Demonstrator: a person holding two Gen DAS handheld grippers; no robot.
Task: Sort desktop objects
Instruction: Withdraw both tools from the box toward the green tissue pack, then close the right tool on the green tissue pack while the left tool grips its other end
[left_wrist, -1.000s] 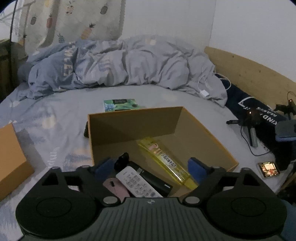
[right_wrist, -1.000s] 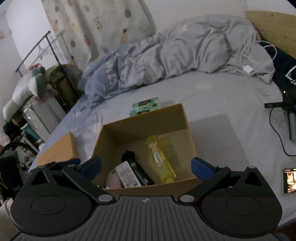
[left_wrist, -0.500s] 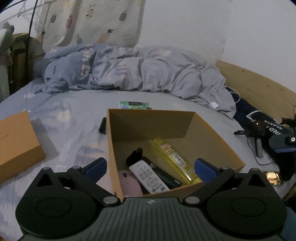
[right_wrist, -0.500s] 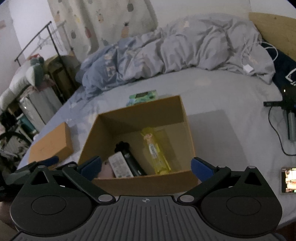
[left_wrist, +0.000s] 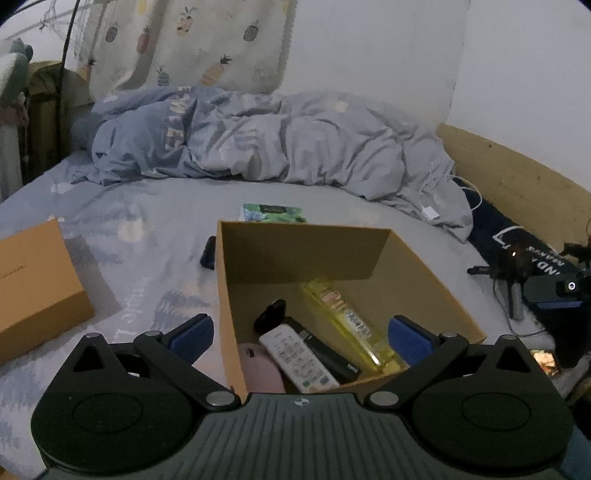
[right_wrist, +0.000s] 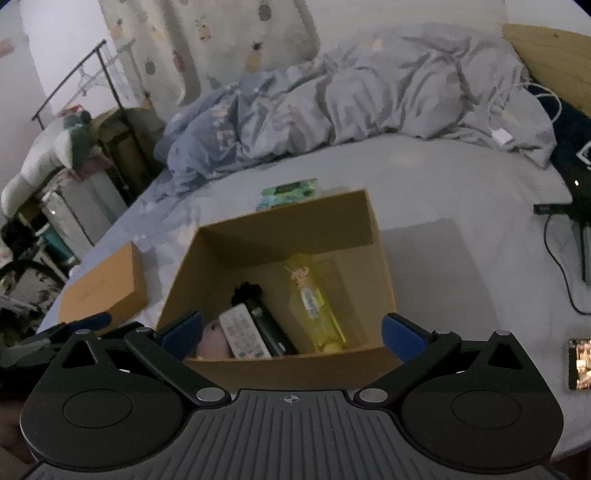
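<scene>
An open cardboard box (left_wrist: 306, 254) (right_wrist: 288, 221) rests on the bed. Inside it lie a yellow bottle (left_wrist: 347, 319) (right_wrist: 314, 299), a white remote (left_wrist: 299, 358) (right_wrist: 243, 336), a black device (left_wrist: 321, 354) (right_wrist: 267, 325) and a pink mouse (left_wrist: 260, 369) (right_wrist: 212, 341). My left gripper (left_wrist: 301, 336) hangs open over the box's near left corner, nothing between its blue pads. My right gripper (right_wrist: 291, 332) is open too, wide across the box's near wall. A green packet (left_wrist: 273, 213) (right_wrist: 291, 190) and a small black object (left_wrist: 208, 253) lie on the sheet behind the box.
The box lid (left_wrist: 33, 284) (right_wrist: 103, 288) lies to the left. A rumpled duvet (left_wrist: 258, 147) fills the back of the bed. On the right are a lit phone (right_wrist: 580, 363), cables, a small tripod (left_wrist: 509, 273) and a wooden headboard (left_wrist: 517, 184).
The left gripper pulled back and left out of the box, its fingers spreading; its left finger now stands outside the left wall. The right view shifted slightly, its gripper staying open.
</scene>
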